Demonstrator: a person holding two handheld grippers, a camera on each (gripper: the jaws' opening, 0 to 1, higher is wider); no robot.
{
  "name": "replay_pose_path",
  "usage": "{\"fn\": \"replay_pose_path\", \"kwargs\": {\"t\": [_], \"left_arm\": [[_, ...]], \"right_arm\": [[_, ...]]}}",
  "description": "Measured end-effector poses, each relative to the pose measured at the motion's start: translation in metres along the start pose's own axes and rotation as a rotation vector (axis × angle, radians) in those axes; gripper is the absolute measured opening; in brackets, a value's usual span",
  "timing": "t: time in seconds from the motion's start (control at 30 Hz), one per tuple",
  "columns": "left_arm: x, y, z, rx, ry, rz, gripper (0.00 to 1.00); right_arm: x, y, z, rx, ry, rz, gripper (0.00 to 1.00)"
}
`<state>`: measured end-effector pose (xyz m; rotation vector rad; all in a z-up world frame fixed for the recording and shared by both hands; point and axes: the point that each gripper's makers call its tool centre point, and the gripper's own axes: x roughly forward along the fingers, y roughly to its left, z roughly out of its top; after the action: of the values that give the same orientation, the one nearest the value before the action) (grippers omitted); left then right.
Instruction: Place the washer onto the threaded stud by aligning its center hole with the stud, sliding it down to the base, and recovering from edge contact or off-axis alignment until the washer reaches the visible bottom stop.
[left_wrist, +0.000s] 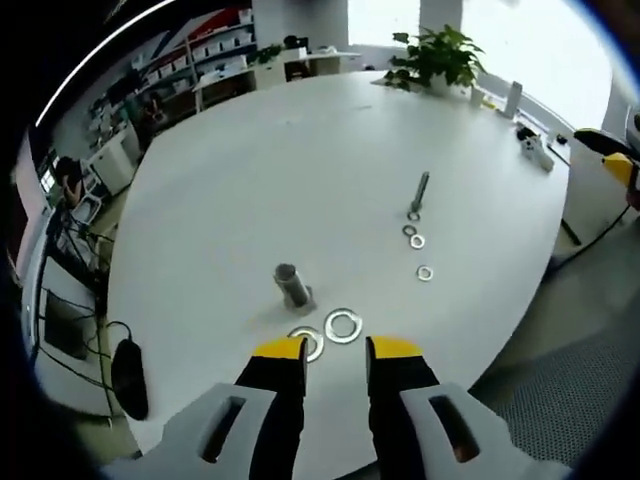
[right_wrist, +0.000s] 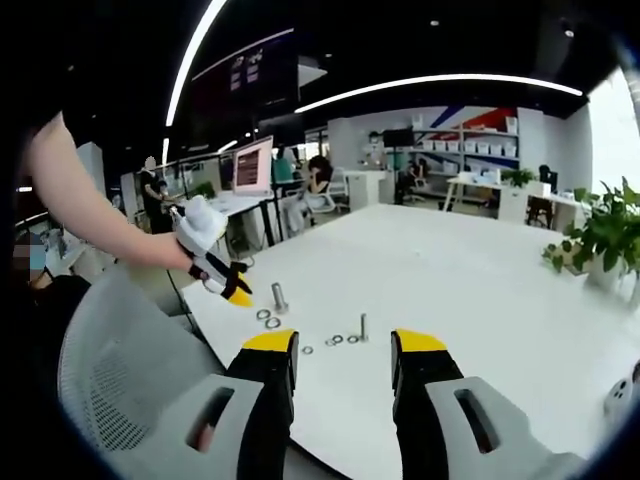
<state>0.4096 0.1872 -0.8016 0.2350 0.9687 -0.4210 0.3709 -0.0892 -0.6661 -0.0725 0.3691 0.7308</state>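
While your left gripper (left_wrist: 336, 347) hovers open and empty just over two big washers (left_wrist: 342, 325) beside the thick stud (left_wrist: 291, 284), only its view shows the thin bolt (left_wrist: 419, 193) with three small washers trailing toward the table (left_wrist: 250, 170) edge. Your right gripper (right_wrist: 344, 342) – jaws wide, holding nothing – sits back from the near edge, seeing the left gripper (right_wrist: 238, 294) from outside, with open tabletop beyond.

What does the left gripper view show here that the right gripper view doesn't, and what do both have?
Left gripper view alone: the left claw seen from behind, open just short of two large washers, and a computer mouse on the floor by cables.

Right gripper view alone: the open right claw, a mesh chair, a monitor, and the person's arm holding the left claw.

Both: the white table, the thick threaded stud, the thin bolt, small washers, a potted plant.
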Motion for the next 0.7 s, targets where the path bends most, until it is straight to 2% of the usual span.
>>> {"fn": "replay_pose_path", "kwargs": {"t": [0.07, 0.27, 0.4, 0.63, 0.7], "left_arm": [[0.004, -0.003, -0.006, -0.080, 0.028, -0.034, 0.23], [0.013, 0.010, -0.011, -0.003, 0.086, -0.022, 0.25], [0.020, 0.010, -0.023, 0.055, 0.170, -0.043, 0.25], [0.033, 0.013, -0.023, 0.142, 0.215, -0.050, 0.25], [0.035, 0.013, -0.022, 0.141, 0.224, -0.056, 0.25]], "right_arm": [[0.000, 0.000, 0.000, -0.002, 0.001, -0.001, 0.39], [-0.001, -0.003, 0.001, -0.005, -0.006, -0.018, 0.39], [-0.002, -0.004, 0.001, -0.005, -0.006, -0.024, 0.39], [-0.002, -0.005, 0.000, -0.009, -0.002, -0.031, 0.39], [-0.002, -0.006, -0.002, -0.008, 0.004, -0.032, 0.39]]}}
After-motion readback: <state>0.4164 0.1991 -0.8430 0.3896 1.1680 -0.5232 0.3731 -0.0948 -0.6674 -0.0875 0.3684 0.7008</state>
